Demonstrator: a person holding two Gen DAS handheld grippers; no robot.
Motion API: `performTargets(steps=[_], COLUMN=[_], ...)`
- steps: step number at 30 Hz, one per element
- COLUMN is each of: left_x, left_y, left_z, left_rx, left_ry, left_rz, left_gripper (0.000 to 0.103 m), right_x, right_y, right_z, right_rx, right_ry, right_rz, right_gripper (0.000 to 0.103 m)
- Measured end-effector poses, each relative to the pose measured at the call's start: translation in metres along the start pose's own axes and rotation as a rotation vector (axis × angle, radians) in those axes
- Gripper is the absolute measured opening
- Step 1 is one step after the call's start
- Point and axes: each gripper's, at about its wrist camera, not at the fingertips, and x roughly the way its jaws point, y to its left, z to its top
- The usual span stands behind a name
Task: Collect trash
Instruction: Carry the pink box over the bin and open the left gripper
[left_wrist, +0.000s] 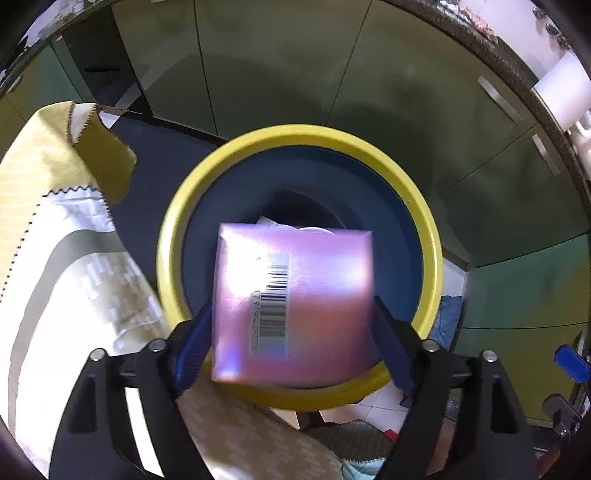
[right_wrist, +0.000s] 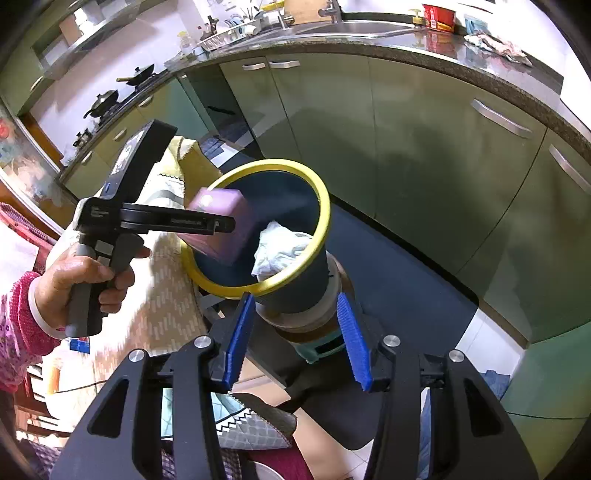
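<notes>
Left gripper (left_wrist: 291, 332) clamps the pink box (left_wrist: 291, 302) at its sides, right above the bin (left_wrist: 424, 206) mouth, barcode face toward the cam. Box looks roughly cubic, no clear long axis. White paper (right_wrist: 277, 247) already inside. Right gripper (right_wrist: 295, 332) open, empty, on the bin's near side.

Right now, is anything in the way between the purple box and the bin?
Nothing visible blocks it. The purple box, in the left gripper, hangs right over the yellow-rimmed bin. Only crumpled white paper lies inside the bin.
</notes>
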Motion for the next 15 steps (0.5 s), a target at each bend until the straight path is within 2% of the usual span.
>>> performTargets(steps=[3,7,10,15], left_x=[-0.019,-0.049,-0.090,-0.168], left_y=[0.006,0.015,0.021,0.047], left_z=[-0.006,-0.016,-0.033,-0.084], left_rx=[0.009,0.003,0.018,0.007], left_ry=[-0.035,-0.071,-0.145,-0.271], left_rz=[0.000,-0.043,-0.076,-0.101], left_gripper=[0.087,0.087,0.087,0.087], right_x=[0.000,-0.003,-0.003,0.009], right_y=[0.007,0.017,0.024,0.038], right_z=[0.003,0.003,0.003,0.010], right_rx=[-0.012,-0.032,-0.044,-0.066], right_ry=[-0.003,-0.008,-0.010,0.010], right_rz=[0.003,0.011,0.017,0.025], right_gripper=[0.047,0.047,0.047,0.047])
